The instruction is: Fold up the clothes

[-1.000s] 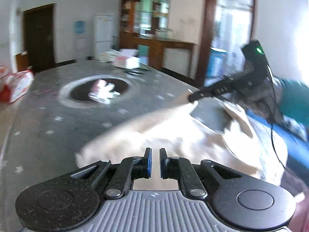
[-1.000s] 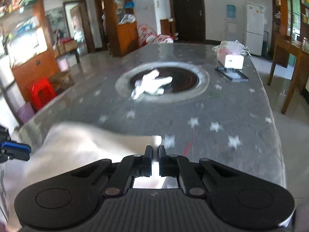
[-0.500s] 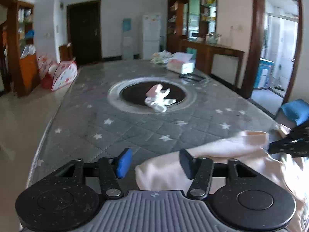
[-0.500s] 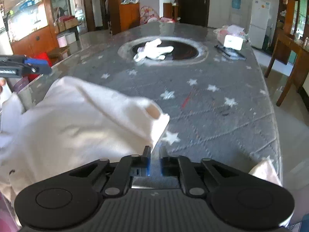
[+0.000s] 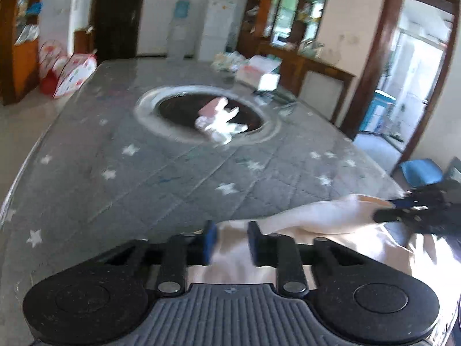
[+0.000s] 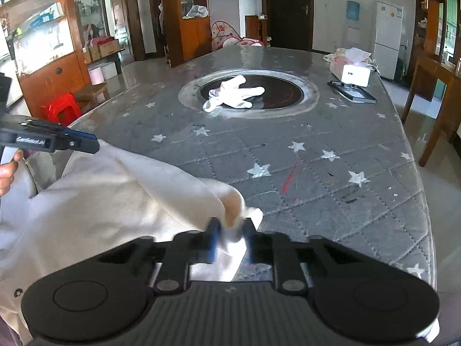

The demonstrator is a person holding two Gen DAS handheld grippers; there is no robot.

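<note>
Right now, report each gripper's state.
Left gripper: jaws just closed in, shut on the cream garment.
Right gripper: shut on the cream garment's other edge.

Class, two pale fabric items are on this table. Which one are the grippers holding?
The large cream garment at the near edge, pinched by the right gripper and left gripper. The small white glove lies untouched in the central ring.

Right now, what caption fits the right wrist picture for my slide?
Right gripper pinches a cream garment at the edge of the star-quilted table, white glove beyond.
</note>
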